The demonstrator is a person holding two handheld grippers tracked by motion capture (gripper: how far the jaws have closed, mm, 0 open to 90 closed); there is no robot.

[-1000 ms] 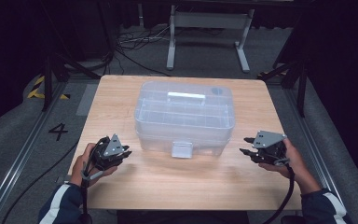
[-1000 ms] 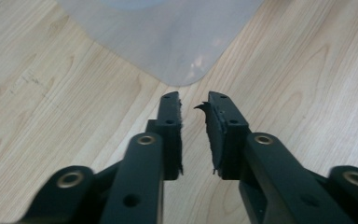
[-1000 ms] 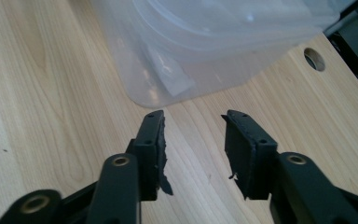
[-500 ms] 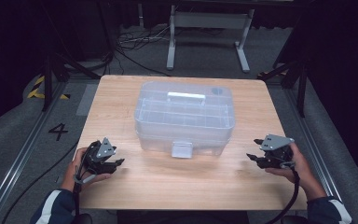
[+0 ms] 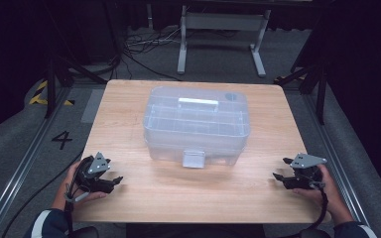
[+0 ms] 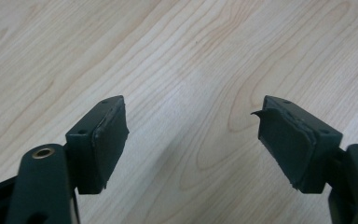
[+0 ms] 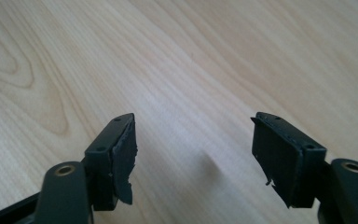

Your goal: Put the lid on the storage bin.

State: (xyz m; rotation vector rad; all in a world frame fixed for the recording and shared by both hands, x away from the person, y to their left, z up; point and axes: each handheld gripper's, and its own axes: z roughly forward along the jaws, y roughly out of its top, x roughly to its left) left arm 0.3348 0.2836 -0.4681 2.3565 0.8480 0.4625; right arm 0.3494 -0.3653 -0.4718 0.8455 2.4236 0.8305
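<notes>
Jaws of left gripper [image 5: 113, 174] and right gripper [image 5: 281, 169] just opening, nothing between; clear lidded plastic storage box [image 5: 196, 124] sits centre frame between them, long axis across, roughly equidistant, on pale wooden table [image 5: 178, 198].

The box [image 5: 196, 124] sits mid-table [image 5: 129, 99] (lid on); tongs lie left [image 5: 113, 174] and right [image 5: 281, 168].

Pale wood-grain bench [image 5: 129, 109] on a grey carpeted floor [image 5: 25, 148]. A white metal stand [image 5: 218, 29] rises beyond the bench, far from either claw, with loose black cables [image 5: 139, 47] beside it. Yellow-black hazard tape [image 5: 42, 94] and a painted numeral 4 [image 5: 62, 140] lie outward of the left claw. Dark surroundings.
</notes>
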